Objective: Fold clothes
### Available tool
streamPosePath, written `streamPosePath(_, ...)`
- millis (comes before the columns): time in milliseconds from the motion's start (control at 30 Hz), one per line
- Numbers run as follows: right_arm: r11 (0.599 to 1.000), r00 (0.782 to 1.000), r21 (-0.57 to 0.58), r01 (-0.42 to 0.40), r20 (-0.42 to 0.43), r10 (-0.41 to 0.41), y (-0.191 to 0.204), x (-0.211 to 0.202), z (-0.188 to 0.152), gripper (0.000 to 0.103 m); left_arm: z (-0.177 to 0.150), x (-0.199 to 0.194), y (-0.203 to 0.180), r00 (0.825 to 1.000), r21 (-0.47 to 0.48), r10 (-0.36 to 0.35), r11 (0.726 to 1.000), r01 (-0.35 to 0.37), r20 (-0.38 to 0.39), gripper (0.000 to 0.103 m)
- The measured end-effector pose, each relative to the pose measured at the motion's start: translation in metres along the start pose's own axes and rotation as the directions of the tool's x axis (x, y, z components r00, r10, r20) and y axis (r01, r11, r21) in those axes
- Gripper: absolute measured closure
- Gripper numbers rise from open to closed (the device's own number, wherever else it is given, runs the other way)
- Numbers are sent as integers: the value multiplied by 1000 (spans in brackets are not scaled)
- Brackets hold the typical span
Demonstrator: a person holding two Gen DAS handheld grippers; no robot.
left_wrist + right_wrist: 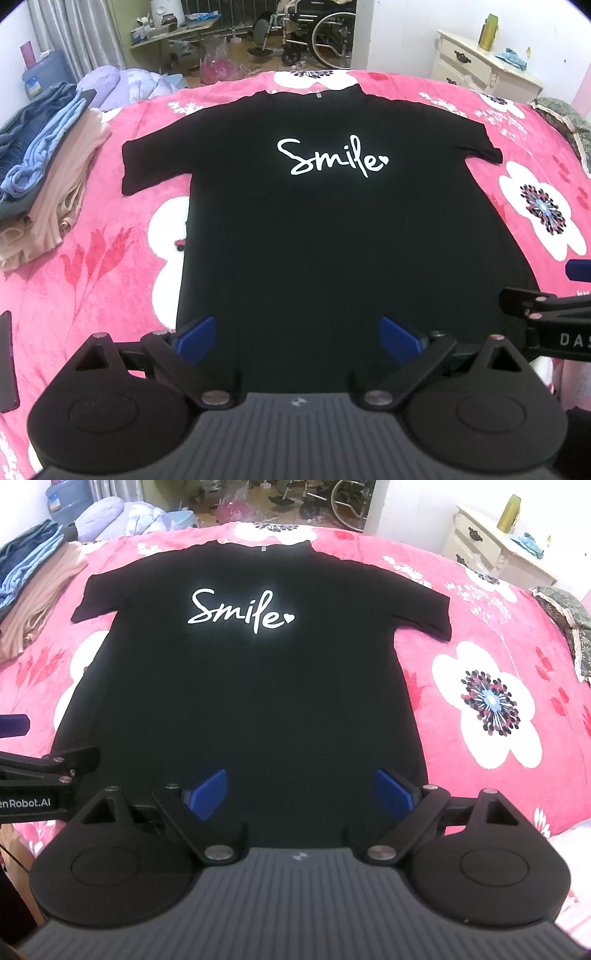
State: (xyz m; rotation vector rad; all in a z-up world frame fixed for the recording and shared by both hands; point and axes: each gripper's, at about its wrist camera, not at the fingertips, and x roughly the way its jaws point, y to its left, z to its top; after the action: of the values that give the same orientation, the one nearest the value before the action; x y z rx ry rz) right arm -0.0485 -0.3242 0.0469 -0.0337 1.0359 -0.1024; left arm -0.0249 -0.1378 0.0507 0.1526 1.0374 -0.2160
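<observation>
A black T-shirt (pixel 325 229) (pixel 251 686) with white "Smile" lettering lies spread flat, front up, on a pink flowered bedspread (pixel 110 266) (pixel 480 686), collar away from me and both sleeves out. My left gripper (pixel 297 338) hovers open over the hem, nothing between its blue pads (pixel 199 338). My right gripper (pixel 297 794) is likewise open above the hem, blue pads (pixel 208 794) wide apart and holding nothing. The two grippers sit side by side; each shows at the edge of the other's view.
A stack of folded clothes (pixel 40 158) (pixel 33 587), blue, grey and beige, sits on the bed's left side. A purple quilt (pixel 122 83) lies beyond it. A cream dresser (pixel 484 66) stands at the right, a wheelchair (pixel 317 29) in the back. A dark cushion (pixel 565 620) is at the right edge.
</observation>
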Motion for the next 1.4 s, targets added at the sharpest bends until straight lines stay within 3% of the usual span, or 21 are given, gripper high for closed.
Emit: streamPosePath(1400,1000,1000,0,4,-16,-4,-2,2,-2,15,-1,3,0,1000,-6,9,1000,-10,-17,7)
